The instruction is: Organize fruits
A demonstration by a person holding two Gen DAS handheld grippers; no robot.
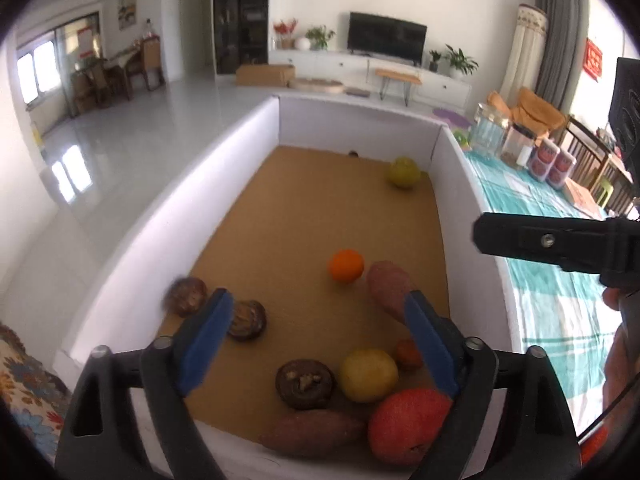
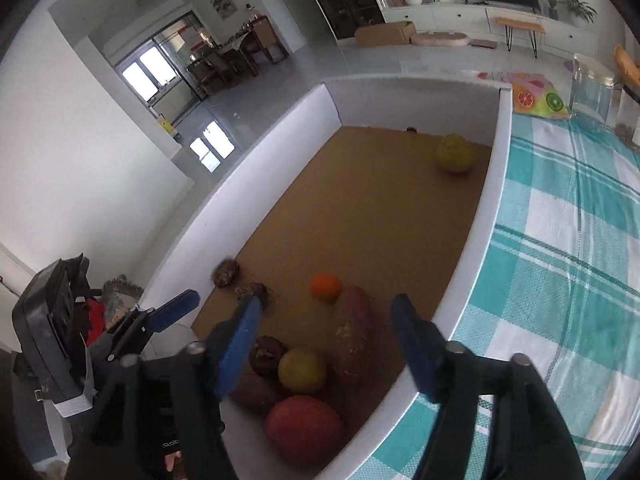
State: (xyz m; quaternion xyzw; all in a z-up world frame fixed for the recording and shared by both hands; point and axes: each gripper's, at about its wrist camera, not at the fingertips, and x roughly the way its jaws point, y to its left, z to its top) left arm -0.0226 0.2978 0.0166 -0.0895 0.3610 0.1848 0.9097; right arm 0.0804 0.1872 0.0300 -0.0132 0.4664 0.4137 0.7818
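Observation:
A white-walled box (image 1: pixel 236 184) with a brown floor holds the produce. In the left wrist view I see an orange (image 1: pixel 345 266), a yellow-green fruit (image 1: pixel 403 172) at the far corner, a yellow fruit (image 1: pixel 368 376), a red apple (image 1: pixel 404 424), two sweet potatoes (image 1: pixel 390 290) (image 1: pixel 316 432) and three dark mushrooms (image 1: pixel 306 383). My left gripper (image 1: pixel 316 336) is open and empty above the near end. My right gripper (image 2: pixel 324 336) is open and empty above the orange (image 2: pixel 325 286), apple (image 2: pixel 304 428) and yellow fruit (image 2: pixel 302 370).
A teal checked tablecloth (image 2: pixel 560 280) lies right of the box, with glass jars (image 1: pixel 490 130) and cans (image 1: pixel 554 162) on it. The right gripper's finger (image 1: pixel 532 240) shows over the box's right wall. The left gripper (image 2: pixel 176 312) shows at the box's near left corner.

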